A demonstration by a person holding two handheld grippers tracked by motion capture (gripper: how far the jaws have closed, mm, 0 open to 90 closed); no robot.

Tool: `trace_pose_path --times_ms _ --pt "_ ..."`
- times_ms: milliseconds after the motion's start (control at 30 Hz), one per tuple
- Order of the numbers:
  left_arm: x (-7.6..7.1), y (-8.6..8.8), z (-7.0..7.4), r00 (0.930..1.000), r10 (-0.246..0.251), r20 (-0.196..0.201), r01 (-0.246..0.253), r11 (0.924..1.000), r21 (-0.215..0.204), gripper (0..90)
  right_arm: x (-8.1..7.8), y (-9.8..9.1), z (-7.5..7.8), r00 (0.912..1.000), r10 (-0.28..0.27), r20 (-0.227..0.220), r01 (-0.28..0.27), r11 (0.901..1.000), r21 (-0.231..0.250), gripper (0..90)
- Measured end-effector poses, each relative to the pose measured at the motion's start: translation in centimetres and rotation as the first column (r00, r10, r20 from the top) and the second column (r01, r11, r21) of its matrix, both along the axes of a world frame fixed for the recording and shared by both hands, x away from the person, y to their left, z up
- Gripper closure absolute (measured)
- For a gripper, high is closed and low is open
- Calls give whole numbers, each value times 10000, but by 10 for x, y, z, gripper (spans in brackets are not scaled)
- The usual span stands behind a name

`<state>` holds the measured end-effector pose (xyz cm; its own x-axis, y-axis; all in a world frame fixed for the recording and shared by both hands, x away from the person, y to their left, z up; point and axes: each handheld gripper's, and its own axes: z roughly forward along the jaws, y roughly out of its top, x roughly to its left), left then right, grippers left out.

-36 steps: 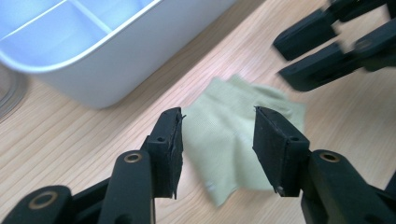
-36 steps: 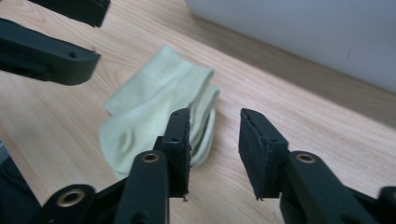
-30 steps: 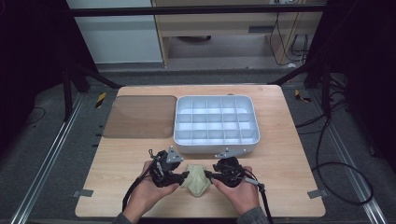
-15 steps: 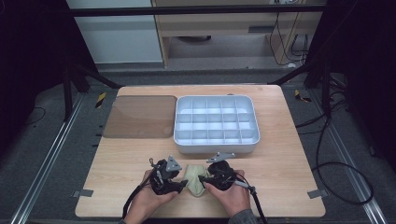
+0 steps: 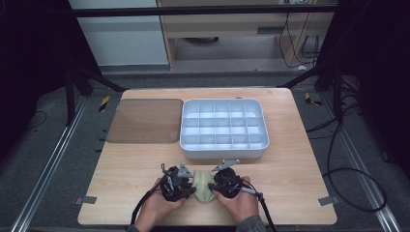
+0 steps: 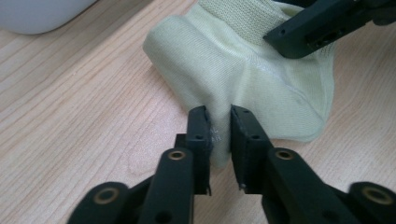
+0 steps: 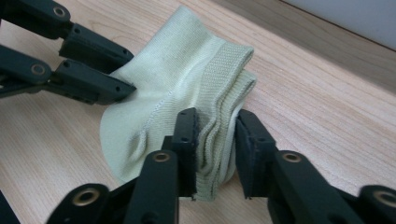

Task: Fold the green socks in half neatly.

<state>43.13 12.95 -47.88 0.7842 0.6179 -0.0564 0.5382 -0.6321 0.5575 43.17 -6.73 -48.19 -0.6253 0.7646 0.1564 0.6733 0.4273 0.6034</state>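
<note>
- The left gripper (image 6: 219,126) pinches a fold at the edge of the pale yellow-green knitted sock (image 6: 243,70), jaws nearly together on the cloth.
- The sock (image 5: 203,186) lies bunched on the wooden table (image 5: 300,159), just in front of the white compartmented plastic tray (image 5: 224,128).
- The right gripper (image 7: 217,140) clamps the ribbed cuff layers; how firmly is hard to tell.
- Judged step: folding or rolling the sock. The next move calls for both grippers keeping hold while lifting it toward the tray.
</note>
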Motion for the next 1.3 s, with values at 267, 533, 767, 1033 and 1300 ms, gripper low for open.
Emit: trace_pose_path --times_ms 267,533,767,1033,1300 --pt "-3 5 3 9993 -185 -312 190 9997 164 845 -2 -1 1 9994 313 -154 -314 9995 -78 789" --pt "-8 13 5 9989 -308 -357 324 9985 446 847 -6 4 -1 9985 494 -255 -490 9987 168 791" --pt "-14 21 12 9999 -91 120 86 9990 433 755 -10 15 -1 9977 664 -136 -664 9978 44 790" --pt "-4 19 20 9966 562 608 -563 9984 -12 652 -10 17 -1 9978 652 -133 -651 9979 67 788" --pt "8 18 3 9971 737 189 -738 9973 42 599 -9 16 -2 9976 676 -167 -674 9976 163 787"
